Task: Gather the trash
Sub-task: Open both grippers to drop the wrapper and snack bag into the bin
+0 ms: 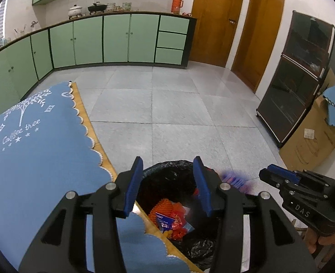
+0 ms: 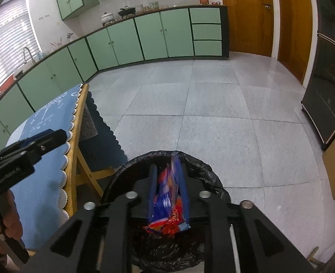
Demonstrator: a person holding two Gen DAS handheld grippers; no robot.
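The right tool [image 2: 167, 193] hangs over the black-lined trash bin [image 2: 203, 166], its blue pads slightly apart with a blurred blue-and-red snack wrapper [image 2: 167, 195] between them, long axis running up and down toward the bin's mouth; whether the pads press it cannot be told. Its print is too smeared to read. More red and orange wrappers [image 1: 174, 218] lie inside the bin. The left tool [image 1: 167, 186] stands apart and empty above the bin's rim beside the table [image 1: 87, 118]. The right tool's body reads "DAS". The blue tablecloth [image 1: 42, 141] reads "Coffee tree".
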